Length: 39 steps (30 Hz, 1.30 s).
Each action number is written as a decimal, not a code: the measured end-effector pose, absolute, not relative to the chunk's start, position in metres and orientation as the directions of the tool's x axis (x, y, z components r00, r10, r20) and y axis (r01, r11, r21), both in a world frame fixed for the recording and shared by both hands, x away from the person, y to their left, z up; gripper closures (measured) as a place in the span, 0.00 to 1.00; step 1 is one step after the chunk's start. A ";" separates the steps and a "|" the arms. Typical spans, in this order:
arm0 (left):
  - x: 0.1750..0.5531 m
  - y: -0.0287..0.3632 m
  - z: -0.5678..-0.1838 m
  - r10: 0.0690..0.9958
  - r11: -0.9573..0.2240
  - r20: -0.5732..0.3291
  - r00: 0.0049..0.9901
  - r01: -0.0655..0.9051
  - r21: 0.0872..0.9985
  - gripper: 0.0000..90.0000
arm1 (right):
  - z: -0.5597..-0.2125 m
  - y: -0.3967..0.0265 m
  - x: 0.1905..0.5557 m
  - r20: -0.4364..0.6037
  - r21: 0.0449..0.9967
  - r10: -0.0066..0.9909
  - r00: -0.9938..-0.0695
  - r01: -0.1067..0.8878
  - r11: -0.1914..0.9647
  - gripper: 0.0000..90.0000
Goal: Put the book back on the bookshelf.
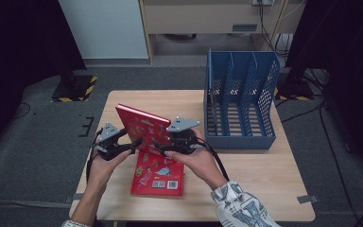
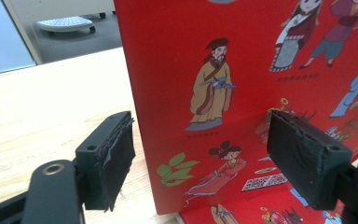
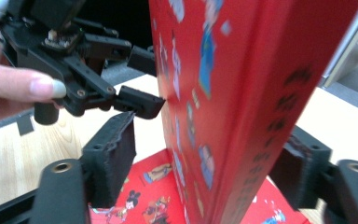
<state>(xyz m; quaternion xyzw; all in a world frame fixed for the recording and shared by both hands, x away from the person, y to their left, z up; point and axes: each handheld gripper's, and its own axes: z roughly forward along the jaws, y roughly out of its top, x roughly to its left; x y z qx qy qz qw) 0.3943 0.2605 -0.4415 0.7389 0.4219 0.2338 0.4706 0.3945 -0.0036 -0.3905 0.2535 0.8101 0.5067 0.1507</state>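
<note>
A red picture book (image 1: pixel 142 125) stands upright on a second red book (image 1: pixel 158 177) that lies flat on the table. My left gripper (image 1: pixel 134 144) is at the standing book's left side. In the left gripper view its jaws are spread, one pad beside the book's edge and the other in front of the cover (image 2: pixel 242 56), neither pressing. My right gripper (image 1: pixel 160 146) is at the book's right. In the right gripper view the spine (image 3: pixel 242 70) stands between its open jaws, with a clear gap at the left pad (image 3: pixel 116 158). The left gripper (image 3: pixel 144 79) shows there too, one jaw tip against the cover.
A blue slotted file rack (image 1: pixel 241 104) stands at the table's back right, its compartments open toward me. Bare wooden table (image 1: pixel 255 175) lies to the right and in front of the books. Dark stands and cables are on the floor beyond the table.
</note>
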 end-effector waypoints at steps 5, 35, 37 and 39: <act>0.394 0.260 -0.442 0.841 -0.209 -0.048 0.539 0.405 0.890 0.26 | -0.384 -0.006 0.400 0.032 0.896 0.568 -0.823 0.275 0.348 0.37; 0.392 0.258 -0.473 0.850 -0.174 -0.102 0.517 0.458 0.872 0.26 | -0.356 0.007 0.419 0.028 0.912 0.500 -0.865 0.227 0.341 0.64; 0.391 0.258 -0.475 0.848 -0.178 -0.102 0.520 0.461 0.869 0.26 | -0.356 0.009 0.421 0.036 0.913 0.497 -0.867 0.230 0.335 0.65; 0.389 0.259 -0.477 0.848 -0.175 -0.107 0.520 0.464 0.868 0.26 | -0.356 0.010 0.423 0.044 0.914 0.494 -0.868 0.234 0.331 0.67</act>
